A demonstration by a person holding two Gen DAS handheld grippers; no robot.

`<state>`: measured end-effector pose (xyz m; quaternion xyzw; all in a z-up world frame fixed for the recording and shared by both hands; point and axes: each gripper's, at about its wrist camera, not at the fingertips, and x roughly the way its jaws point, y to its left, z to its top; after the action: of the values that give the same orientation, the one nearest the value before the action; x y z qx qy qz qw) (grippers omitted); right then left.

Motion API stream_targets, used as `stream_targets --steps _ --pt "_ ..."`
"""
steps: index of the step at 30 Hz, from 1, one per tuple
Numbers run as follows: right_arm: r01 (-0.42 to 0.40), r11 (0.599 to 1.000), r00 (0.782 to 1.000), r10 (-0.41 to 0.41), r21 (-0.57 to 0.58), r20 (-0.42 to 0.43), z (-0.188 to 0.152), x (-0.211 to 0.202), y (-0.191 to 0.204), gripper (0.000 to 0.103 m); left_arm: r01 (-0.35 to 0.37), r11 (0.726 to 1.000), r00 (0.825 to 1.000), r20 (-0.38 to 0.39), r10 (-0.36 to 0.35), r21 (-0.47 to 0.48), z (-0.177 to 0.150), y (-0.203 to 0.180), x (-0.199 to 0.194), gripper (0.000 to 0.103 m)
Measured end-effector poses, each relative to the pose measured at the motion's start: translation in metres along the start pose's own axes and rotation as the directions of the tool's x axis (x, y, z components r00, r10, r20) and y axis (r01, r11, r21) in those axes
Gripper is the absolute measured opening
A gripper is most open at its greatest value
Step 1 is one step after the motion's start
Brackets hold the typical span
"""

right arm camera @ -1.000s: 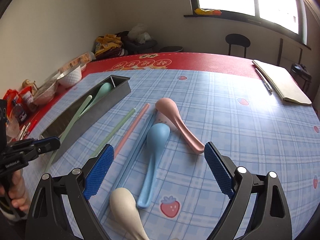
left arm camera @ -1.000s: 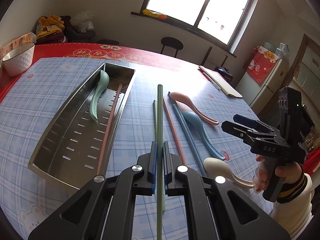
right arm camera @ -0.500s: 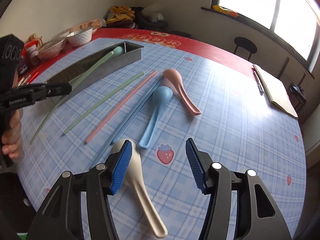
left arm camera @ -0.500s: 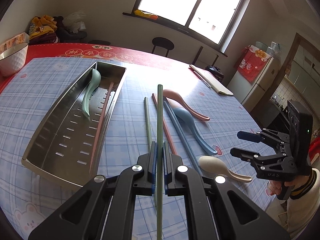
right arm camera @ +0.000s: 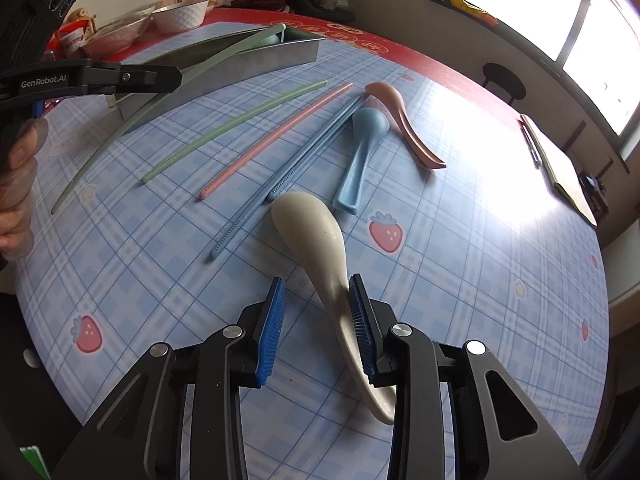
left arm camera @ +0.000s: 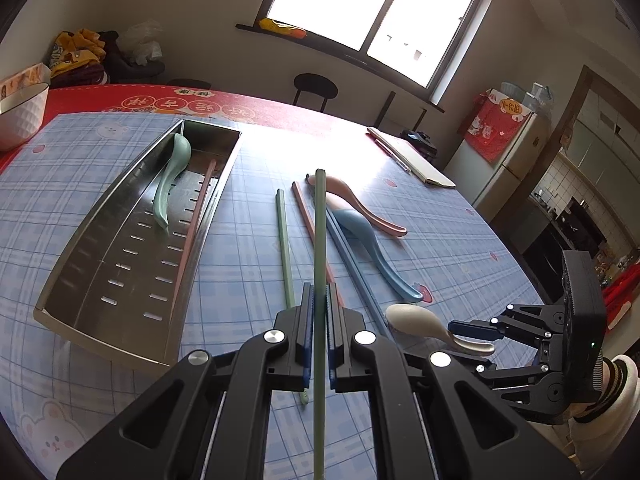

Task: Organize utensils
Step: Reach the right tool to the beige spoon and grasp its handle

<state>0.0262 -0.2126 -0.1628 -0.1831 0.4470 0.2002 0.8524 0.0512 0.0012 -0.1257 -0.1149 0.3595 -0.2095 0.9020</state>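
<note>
In the metal tray [left arm camera: 120, 248] at 10 o'clock we already have 1 green spoon [left arm camera: 170, 176] and 1 pink chopstick [left arm camera: 196, 216]. Our left gripper [left arm camera: 318, 336] is clamped on a green chopstick [left arm camera: 319, 240]. Our right gripper [right arm camera: 316, 320] is closing around the beige spoon [right arm camera: 316, 236] handle at 5 o'clock; 1 pad touches it. About 6 utensils wait on the table [right arm camera: 480, 240].

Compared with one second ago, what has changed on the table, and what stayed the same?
The right hand-held gripper came down over the beige spoon, and its jaws are closing around the handle; one pad touches it, the other is still apart. The left hand-held gripper stays clamped on the green chopstick. The tray and the other utensils did not move.
</note>
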Motion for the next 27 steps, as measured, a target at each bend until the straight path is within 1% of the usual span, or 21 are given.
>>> stream_targets --steps 3,10,14,17,24,27 --pt "-0.021 1.000 1.000 0.021 0.020 0.001 0.004 0.002 -0.003 0.032 0.000 1.000 1.000 0.003 0.000 -0.002 0.000 0.002 -0.002 0.006" --pt "-0.090 0.994 0.996 0.090 0.068 0.004 0.013 0.011 -0.016 0.026 0.003 1.000 1.000 0.007 -0.003 -0.005 -0.001 0.002 -0.005 0.006" --pt "-0.059 0.995 0.998 0.060 0.081 -0.007 0.015 0.013 -0.024 0.026 0.002 1.000 1.000 0.010 -0.002 -0.005 -0.001 0.002 -0.006 0.006" --pt "-0.053 0.992 0.998 0.054 0.112 -0.011 0.014 0.014 -0.034 0.026 0.002 1.000 1.000 0.013 -0.002 -0.006 -0.001 0.002 -0.008 0.006" --pt "-0.012 0.984 1.000 0.013 0.178 -0.007 0.006 0.015 -0.059 0.026 0.005 1.000 1.000 0.008 -0.005 0.000 -0.001 0.001 -0.008 0.006" --pt "-0.006 0.980 1.000 0.006 0.197 0.005 0.003 0.013 -0.067 0.023 0.004 1.000 1.000 0.007 -0.004 0.002 0.000 0.000 -0.007 0.006"
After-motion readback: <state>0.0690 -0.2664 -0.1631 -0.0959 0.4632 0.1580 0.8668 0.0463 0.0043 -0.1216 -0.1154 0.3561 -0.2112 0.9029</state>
